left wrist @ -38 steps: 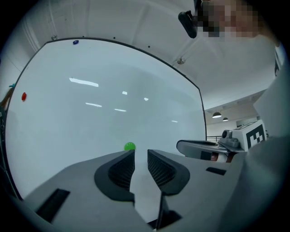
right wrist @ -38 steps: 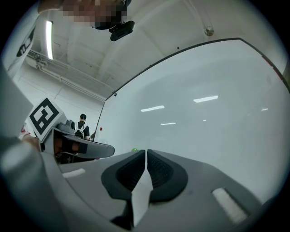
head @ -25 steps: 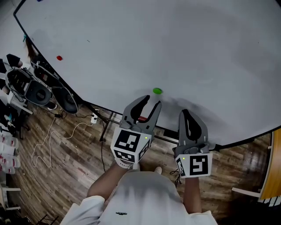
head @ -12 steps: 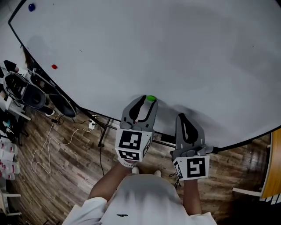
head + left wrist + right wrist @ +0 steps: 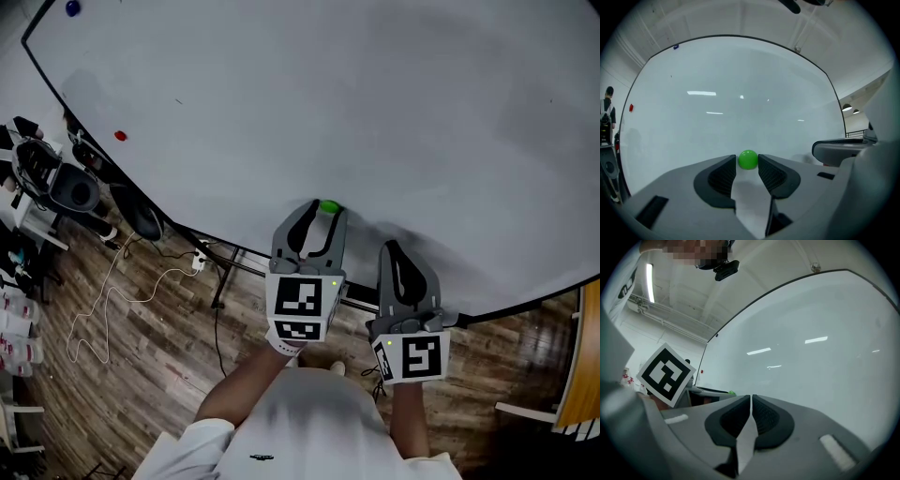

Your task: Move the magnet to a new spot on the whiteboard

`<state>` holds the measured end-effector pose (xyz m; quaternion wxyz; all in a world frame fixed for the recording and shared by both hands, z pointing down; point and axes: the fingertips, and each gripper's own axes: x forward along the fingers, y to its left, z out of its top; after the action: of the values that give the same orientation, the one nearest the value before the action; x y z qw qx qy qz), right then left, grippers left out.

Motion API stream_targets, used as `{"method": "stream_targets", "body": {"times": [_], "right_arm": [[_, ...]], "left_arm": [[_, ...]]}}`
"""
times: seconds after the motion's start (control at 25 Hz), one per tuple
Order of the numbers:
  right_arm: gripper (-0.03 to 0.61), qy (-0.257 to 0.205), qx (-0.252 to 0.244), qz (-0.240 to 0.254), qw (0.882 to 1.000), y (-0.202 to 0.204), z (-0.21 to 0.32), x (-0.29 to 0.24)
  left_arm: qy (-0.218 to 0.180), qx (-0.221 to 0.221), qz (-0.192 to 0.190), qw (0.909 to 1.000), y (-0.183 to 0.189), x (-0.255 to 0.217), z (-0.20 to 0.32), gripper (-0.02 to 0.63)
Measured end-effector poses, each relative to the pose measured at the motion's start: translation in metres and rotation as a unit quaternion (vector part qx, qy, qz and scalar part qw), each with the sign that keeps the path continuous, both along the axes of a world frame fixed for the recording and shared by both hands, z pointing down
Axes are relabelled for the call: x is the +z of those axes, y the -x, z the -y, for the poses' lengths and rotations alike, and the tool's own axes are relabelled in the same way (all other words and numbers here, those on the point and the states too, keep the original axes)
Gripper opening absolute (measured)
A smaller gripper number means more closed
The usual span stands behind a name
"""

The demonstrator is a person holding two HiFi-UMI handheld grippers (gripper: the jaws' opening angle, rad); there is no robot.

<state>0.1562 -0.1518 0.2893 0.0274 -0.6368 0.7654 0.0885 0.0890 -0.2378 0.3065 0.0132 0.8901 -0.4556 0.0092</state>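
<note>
A small green magnet (image 5: 328,207) sticks low on the big whiteboard (image 5: 375,112). My left gripper (image 5: 322,215) points at the board with its jaws on either side of the magnet. They have just been opening and now stand wide. In the left gripper view the magnet (image 5: 748,159) sits right between the two fingertips of the left gripper (image 5: 747,162), and I see no squeeze on it. My right gripper (image 5: 403,255) hangs just to the right, short of the board. In the right gripper view the right gripper (image 5: 751,401) has its jaws together with nothing in them.
A red magnet (image 5: 120,136) and a blue magnet (image 5: 72,8) sit far left on the board. Below the board's left edge are black equipment (image 5: 75,192) and a white cable (image 5: 103,300) on the wooden floor. A person (image 5: 605,112) stands at the far left.
My left gripper has moved forward and a little right to the board, so the green magnet now lies between its fingertips. The right gripper has kept still.
</note>
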Motion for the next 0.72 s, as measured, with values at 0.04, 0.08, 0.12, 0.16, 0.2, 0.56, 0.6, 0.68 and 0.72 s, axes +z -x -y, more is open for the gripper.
{"method": "stream_targets", "body": {"times": [0.04, 0.08, 0.12, 0.16, 0.2, 0.56, 0.6, 0.68, 0.72], "right_arm": [[0.009, 0.001, 0.001, 0.002, 1.000, 0.000, 0.000, 0.001], [0.009, 0.002, 0.001, 0.003, 1.000, 0.000, 0.000, 0.001], [0.009, 0.002, 0.002, 0.003, 1.000, -0.001, 0.000, 0.001], [0.009, 0.002, 0.003, 0.002, 1.000, -0.002, 0.000, 0.001], [0.009, 0.002, 0.004, 0.001, 1.000, -0.003, -0.001, 0.000], [0.009, -0.001, 0.011, -0.001, 1.000, -0.013, -0.008, -0.005], [0.009, -0.001, 0.011, -0.001, 1.000, -0.013, -0.008, -0.005], [0.009, -0.001, 0.011, -0.001, 1.000, -0.012, -0.010, -0.005], [0.009, -0.002, 0.011, -0.001, 1.000, -0.011, -0.011, -0.005]], "left_arm": [[0.000, -0.008, -0.001, 1.0000, 0.000, 0.000, 0.000, 0.149], [-0.001, -0.014, -0.003, 0.9999, -0.001, 0.000, 0.000, 0.149], [-0.001, -0.019, -0.005, 0.9998, -0.001, 0.000, 0.001, 0.147], [-0.002, -0.023, -0.007, 0.9997, -0.001, 0.000, 0.002, 0.135], [-0.002, -0.026, -0.010, 0.9996, -0.002, 0.000, 0.001, 0.124], [0.001, -0.028, -0.019, 0.9994, -0.004, -0.002, -0.001, 0.121], [0.003, -0.027, -0.019, 0.9994, -0.004, -0.001, -0.001, 0.121], [0.008, -0.022, -0.018, 0.9996, -0.003, 0.000, -0.001, 0.121], [0.011, -0.018, -0.016, 0.9996, -0.003, 0.001, -0.003, 0.121]]}}
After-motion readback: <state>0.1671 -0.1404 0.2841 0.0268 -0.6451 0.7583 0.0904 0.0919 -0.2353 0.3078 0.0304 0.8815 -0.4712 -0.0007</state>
